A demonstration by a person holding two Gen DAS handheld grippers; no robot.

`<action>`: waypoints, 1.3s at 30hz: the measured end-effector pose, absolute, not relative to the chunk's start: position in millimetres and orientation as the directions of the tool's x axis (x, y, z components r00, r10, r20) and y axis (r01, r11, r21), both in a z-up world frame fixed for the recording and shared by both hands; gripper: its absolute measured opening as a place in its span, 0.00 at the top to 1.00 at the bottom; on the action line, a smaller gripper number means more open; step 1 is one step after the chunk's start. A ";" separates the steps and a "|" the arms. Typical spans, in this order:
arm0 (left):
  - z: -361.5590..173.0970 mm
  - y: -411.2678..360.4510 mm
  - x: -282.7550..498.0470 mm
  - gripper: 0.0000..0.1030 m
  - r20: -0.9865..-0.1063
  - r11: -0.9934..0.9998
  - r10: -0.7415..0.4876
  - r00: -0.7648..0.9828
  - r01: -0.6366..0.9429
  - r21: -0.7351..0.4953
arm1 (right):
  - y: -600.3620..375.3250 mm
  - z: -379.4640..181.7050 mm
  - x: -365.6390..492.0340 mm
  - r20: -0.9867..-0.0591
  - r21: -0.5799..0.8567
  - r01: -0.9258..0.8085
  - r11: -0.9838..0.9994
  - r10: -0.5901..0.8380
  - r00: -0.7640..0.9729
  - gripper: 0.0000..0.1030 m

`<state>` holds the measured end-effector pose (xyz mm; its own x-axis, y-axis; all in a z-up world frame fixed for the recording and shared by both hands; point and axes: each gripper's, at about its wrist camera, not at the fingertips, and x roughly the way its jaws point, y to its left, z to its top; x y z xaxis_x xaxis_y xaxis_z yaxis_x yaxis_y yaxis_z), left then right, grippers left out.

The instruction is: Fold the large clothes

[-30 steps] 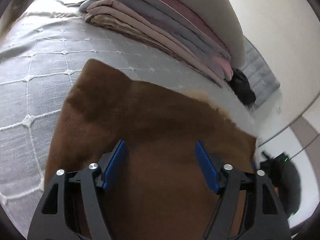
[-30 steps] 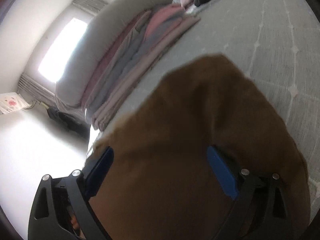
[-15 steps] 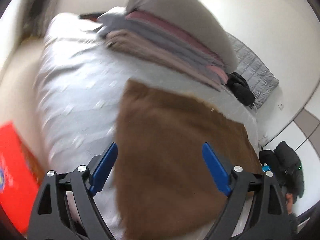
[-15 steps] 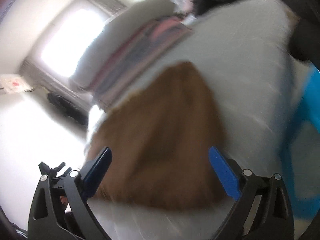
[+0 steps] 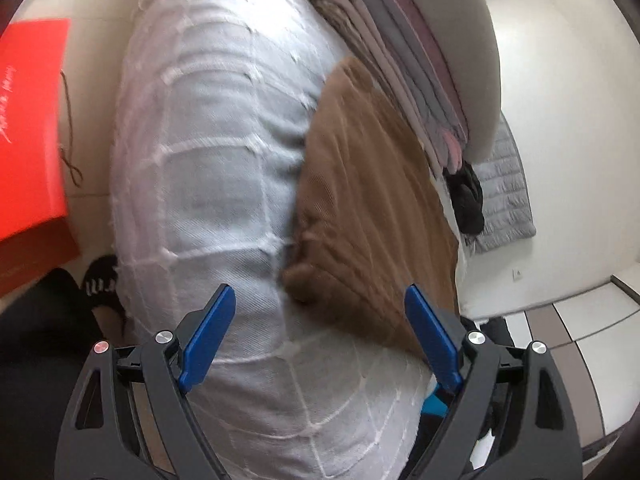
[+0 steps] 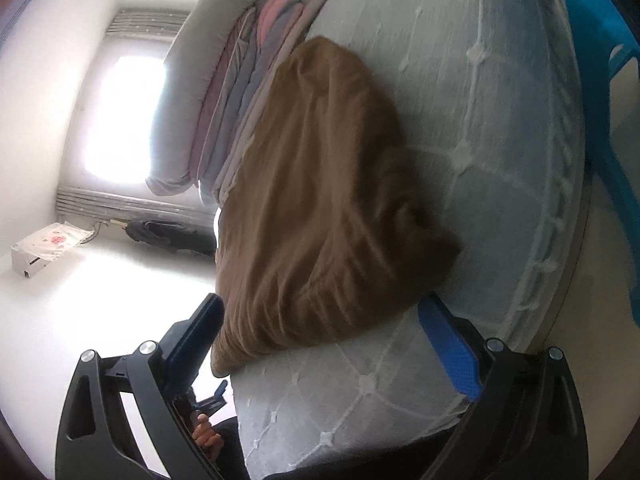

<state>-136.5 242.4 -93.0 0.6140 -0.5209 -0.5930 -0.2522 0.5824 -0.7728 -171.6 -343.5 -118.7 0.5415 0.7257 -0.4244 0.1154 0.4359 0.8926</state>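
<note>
Brown garment (image 5: 372,200) lies folded on the grey quilted bed cover (image 5: 208,152), its far edge against the stack of folded bedding (image 5: 424,52). Left gripper (image 5: 320,336) is spread wide, nothing between its blue fingers (image 5: 208,336); the garment sits ahead of the fingers and toward the right one, its near edge just short of the tips, not touching. Right gripper (image 6: 324,344) is also released and wide apart, holding nothing; the garment (image 6: 320,200) fills the view ahead, its near corner hanging off the bed edge just beside the left finger (image 6: 192,344) (contact unclear), while the right finger sits over bare bed cover (image 6: 500,120). Red box (image 5: 28,128) stands on the floor left of the bed in the left wrist view; blue plastic furniture (image 6: 600,80) shows at the right edge of the right wrist view. Both frames slightly blurred.
</note>
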 end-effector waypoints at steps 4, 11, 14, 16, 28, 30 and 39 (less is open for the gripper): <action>-102.6 224.6 -114.8 0.19 -0.605 0.589 -0.541 0.584 -0.251 -0.768 | -340.1 -129.0 -163.4 -0.413 0.904 0.145 0.402 0.738 0.533 0.09; -89.3 213.5 -107.4 0.19 -0.583 0.578 -0.460 0.670 -0.272 -0.769 | -356.9 -143.0 -155.9 -0.308 0.951 0.155 0.270 0.752 0.583 0.09; -81.0 199.6 -100.8 0.21 -0.653 0.665 -0.411 0.636 -0.280 -0.692 | -356.4 -143.7 -152.0 -0.298 0.954 0.147 0.263 0.757 0.581 0.08; -96.1 194.9 -94.6 0.31 -0.698 0.670 -0.429 0.573 -0.317 -0.672 | -356.5 -144.9 -150.2 -0.296 0.954 0.142 0.264 0.758 0.582 0.08; -58.7 190.6 -87.5 0.79 -0.666 0.756 -0.381 0.641 -0.198 -0.624 | -357.3 -124.9 -151.7 -0.354 0.925 0.126 0.359 0.688 0.633 0.78; -36.4 189.0 -81.1 0.79 -0.655 0.785 -0.373 0.657 -0.152 -0.600 | -354.8 -100.1 -152.9 -0.324 0.925 0.068 0.374 0.681 0.657 0.79; -75.3 224.6 -86.1 0.80 -0.703 0.740 -0.393 0.593 -0.250 -0.625 | -339.9 -118.5 -184.1 -0.400 0.902 0.108 0.419 0.712 0.577 0.81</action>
